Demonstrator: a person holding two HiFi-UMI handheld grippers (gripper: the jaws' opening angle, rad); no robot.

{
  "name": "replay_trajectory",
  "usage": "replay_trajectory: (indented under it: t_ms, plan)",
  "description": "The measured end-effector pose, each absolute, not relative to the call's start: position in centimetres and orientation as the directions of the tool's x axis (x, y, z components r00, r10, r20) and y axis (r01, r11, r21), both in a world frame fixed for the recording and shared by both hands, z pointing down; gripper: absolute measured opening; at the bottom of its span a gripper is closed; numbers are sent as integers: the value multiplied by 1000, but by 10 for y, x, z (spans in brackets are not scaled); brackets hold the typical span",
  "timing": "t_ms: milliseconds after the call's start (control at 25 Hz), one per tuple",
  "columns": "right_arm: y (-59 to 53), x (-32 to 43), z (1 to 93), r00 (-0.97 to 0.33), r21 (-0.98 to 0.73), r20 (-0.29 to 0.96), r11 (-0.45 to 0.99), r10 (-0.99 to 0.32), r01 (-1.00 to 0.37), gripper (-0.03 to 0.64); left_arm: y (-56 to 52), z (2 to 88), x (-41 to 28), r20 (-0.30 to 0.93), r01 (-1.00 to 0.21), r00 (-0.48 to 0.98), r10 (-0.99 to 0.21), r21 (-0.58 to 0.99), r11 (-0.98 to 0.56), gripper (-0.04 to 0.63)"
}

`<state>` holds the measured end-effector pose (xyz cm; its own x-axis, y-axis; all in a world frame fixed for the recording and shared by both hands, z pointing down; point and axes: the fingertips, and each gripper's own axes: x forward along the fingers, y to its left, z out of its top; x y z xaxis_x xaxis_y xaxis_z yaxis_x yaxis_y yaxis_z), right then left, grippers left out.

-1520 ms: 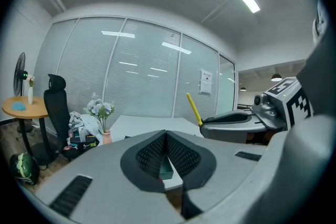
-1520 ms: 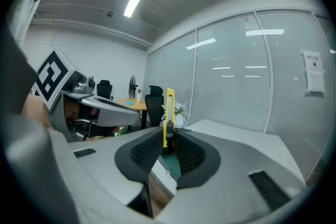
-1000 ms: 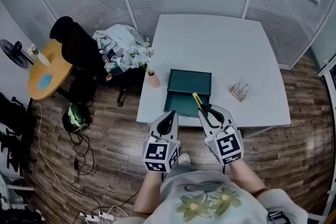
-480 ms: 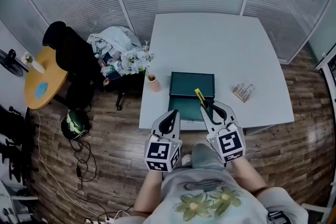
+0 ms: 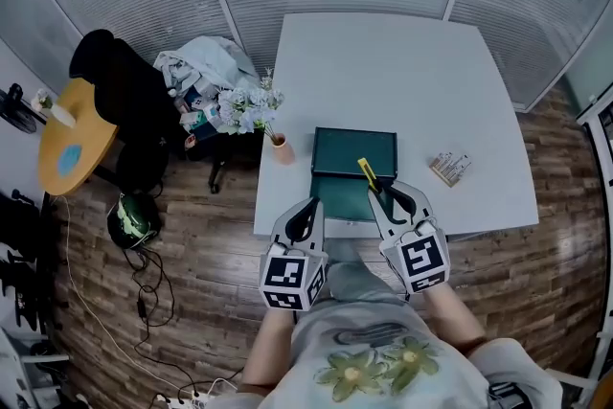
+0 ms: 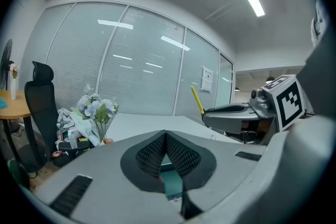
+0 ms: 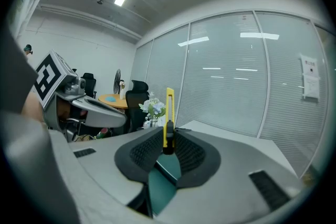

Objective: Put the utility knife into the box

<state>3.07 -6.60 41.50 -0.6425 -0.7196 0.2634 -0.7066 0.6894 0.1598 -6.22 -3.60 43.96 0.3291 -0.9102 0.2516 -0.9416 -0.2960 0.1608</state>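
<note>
Now nearer the box (image 5: 351, 152) than before, the right gripper (image 5: 388, 196) clamps the utility knife (image 5: 365, 171) over its near edge; the left gripper (image 5: 305, 216) sits pinched empty; placing seems next

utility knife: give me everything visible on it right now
The utility knife is a slim yellow bar with a black section at its lower end, plastic by the look. The right gripper is shut on that black section, and the yellow length sticks out upright past the jaws. In the head view it slants across the near edge of the green box. Only the jaws touch it. No blade can be made out.
</note>
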Motion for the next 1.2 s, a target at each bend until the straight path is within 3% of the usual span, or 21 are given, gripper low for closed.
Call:
replay_trajectory:
  t_ms: [1200]
  plan:
    - [-142,-3,458,-656,209,382,752,-651,-625,72,-118,453,-100,267,-939,332,-905,187,-290,-3]
